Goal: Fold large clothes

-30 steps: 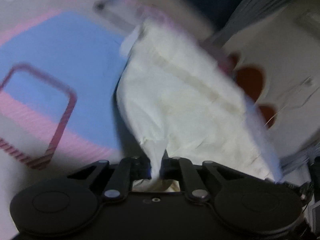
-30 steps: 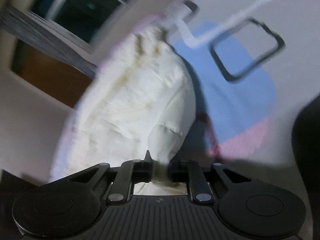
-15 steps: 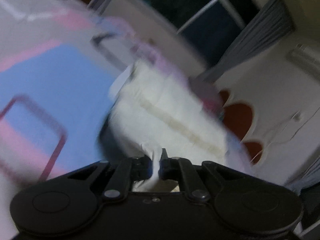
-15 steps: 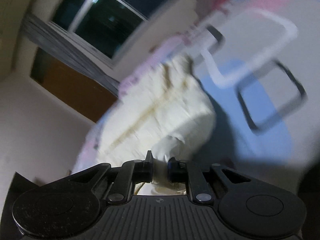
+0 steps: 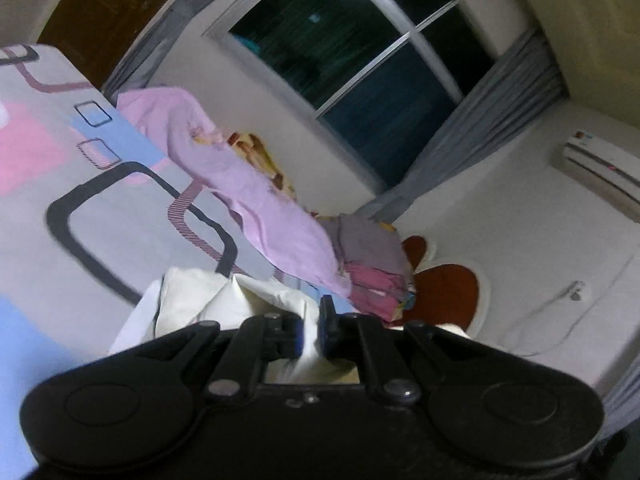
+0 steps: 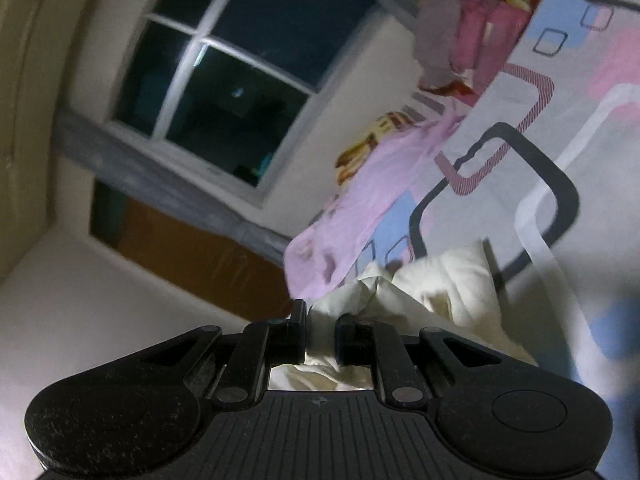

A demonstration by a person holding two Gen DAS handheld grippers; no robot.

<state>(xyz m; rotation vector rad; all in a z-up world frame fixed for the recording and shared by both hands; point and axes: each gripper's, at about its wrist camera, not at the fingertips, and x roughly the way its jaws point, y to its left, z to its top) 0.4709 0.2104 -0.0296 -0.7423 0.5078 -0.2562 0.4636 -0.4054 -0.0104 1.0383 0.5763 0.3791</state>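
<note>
Bedroom, patterned bedsheet [image 5: 60,216]. I had left gripper [image 5: 310,334] and right gripper [image 6: 321,338] both clamped on cream garment [image 6: 448,288], bunched low above sheet. Judged: keep hands level, pull edge taut before laying fold.

The bed [image 5: 60,184], covered by a patterned sheet, carries a lilac garment [image 5: 256,196] along its far edge. Beside that garment sits a pile of apparently folded clothes [image 5: 372,264]; nearer than it lies cream cloth [image 5: 200,296].

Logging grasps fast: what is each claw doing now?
Left claw: closed on the cream garment.
Right claw: closed on the same garment.
</note>
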